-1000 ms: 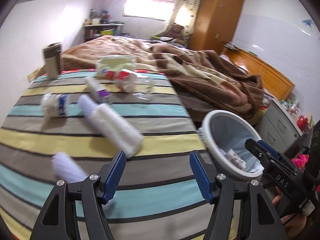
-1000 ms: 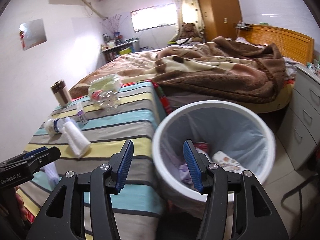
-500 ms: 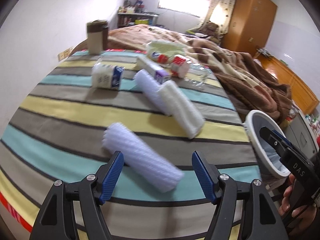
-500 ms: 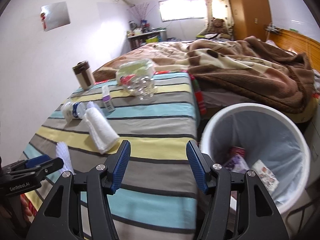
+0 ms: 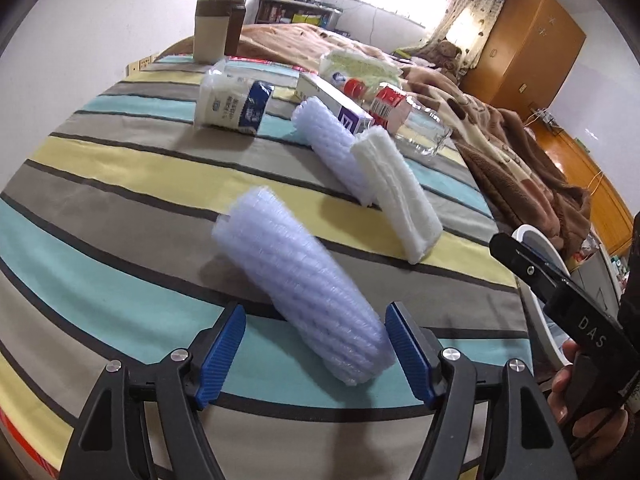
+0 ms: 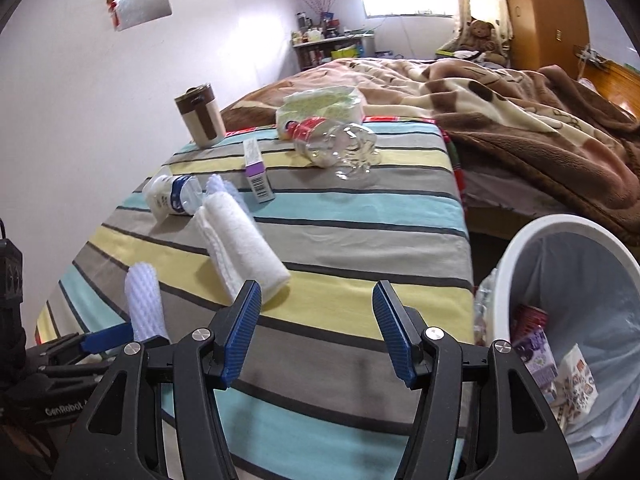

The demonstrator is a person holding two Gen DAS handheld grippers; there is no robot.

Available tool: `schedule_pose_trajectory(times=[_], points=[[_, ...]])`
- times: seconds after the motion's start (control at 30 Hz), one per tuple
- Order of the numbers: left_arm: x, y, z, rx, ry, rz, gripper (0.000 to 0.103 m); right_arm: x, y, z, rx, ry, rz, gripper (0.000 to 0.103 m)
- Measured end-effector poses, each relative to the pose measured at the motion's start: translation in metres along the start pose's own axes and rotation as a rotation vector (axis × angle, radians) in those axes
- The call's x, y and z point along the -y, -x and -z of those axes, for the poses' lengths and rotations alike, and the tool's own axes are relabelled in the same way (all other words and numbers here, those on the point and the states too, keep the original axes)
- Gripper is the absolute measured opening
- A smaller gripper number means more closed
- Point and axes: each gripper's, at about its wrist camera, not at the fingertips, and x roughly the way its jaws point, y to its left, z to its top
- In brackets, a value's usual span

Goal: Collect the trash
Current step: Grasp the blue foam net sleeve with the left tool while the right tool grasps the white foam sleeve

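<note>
- Left gripper point(image 5: 314, 354): fingers parted and just been widening; the near end of a pale blue foam net sleeve point(image 5: 298, 286) lies between them, a gap showing at the left pad, the right pad very close; whether it touches, cannot tell.
- Right gripper point(image 6: 316, 330): fingers released, widened within the last second, nothing between them; it hangs over the striped cloth point(image 6: 360, 232) of the bench.
- On the cloth: white foam roll point(image 5: 396, 192) touching a second blue sleeve point(image 5: 328, 144); beyond them a small milk bottle point(image 5: 232, 106), purple-ended carton point(image 6: 256, 172), crushed clear bottle point(image 6: 340, 148), brown tumbler point(image 6: 200, 116).
- White bin point(image 6: 568, 320) stands beside the bench, wrappers already inside.
</note>
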Motion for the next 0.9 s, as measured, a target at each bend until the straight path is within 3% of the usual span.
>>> schedule_pose_trajectory(times=[0.23, 0.33, 0.67, 0.9], points=[[0.002, -0.003, -0.002, 0.009, -0.040, -0.005, 0.073, -0.008, -0.008, -0.008, -0.011, 0.014, -0.021, 0.060], [-0.003, -0.003, -0.003, 0.012, -0.072, -0.029, 0.067, -0.009, -0.015, -0.010, -0.030, 0.004, -0.044, 0.060], [-0.044, 0.008, -0.010, 0.023, -0.024, -0.067, 0.064, -0.026, -0.037, -0.014, -0.079, 0.066, -0.081, 0.060], [-0.073, 0.015, -0.014, 0.025, 0.052, -0.049, 0.064, -0.030, -0.051, -0.016, -0.120, 0.092, -0.103, 0.060]])
